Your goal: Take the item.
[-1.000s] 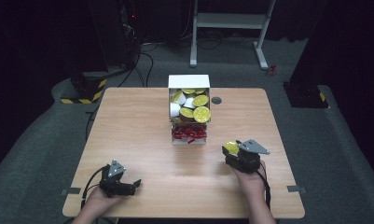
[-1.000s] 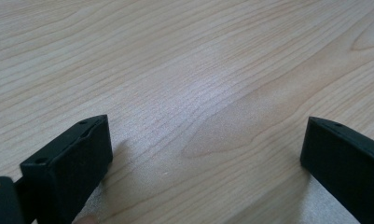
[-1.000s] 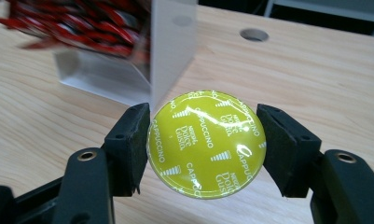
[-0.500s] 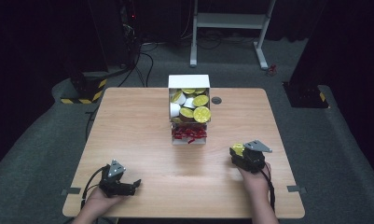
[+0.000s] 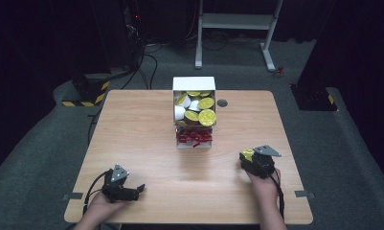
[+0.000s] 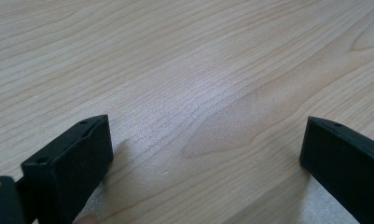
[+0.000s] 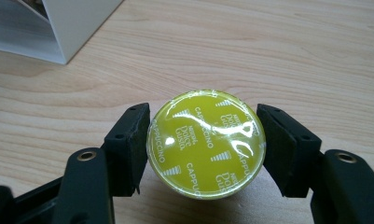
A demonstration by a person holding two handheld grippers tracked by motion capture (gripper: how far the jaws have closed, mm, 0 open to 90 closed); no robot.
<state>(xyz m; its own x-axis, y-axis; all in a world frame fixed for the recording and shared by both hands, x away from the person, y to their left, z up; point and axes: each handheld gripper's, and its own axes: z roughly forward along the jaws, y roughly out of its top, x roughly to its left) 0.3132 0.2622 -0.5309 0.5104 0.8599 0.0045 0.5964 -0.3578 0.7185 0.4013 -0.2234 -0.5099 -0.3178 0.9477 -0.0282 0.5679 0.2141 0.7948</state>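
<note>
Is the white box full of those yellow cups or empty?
Full. The white box is heaped with yellow-topped capsules up to its rim.

2 grippers (image 5: 127,191) (image 5: 249,158), 1 box (image 5: 194,84), 1 table (image 5: 132,134), approx 7 capsules (image 5: 207,117) in box, 1 capsule (image 7: 205,143) outside.

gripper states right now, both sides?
Left gripper: open, fingers wide apart over bare table, holding nothing.
Right gripper: shut on the yellow cappuccino capsule, one finger on each side of its lid.
</note>
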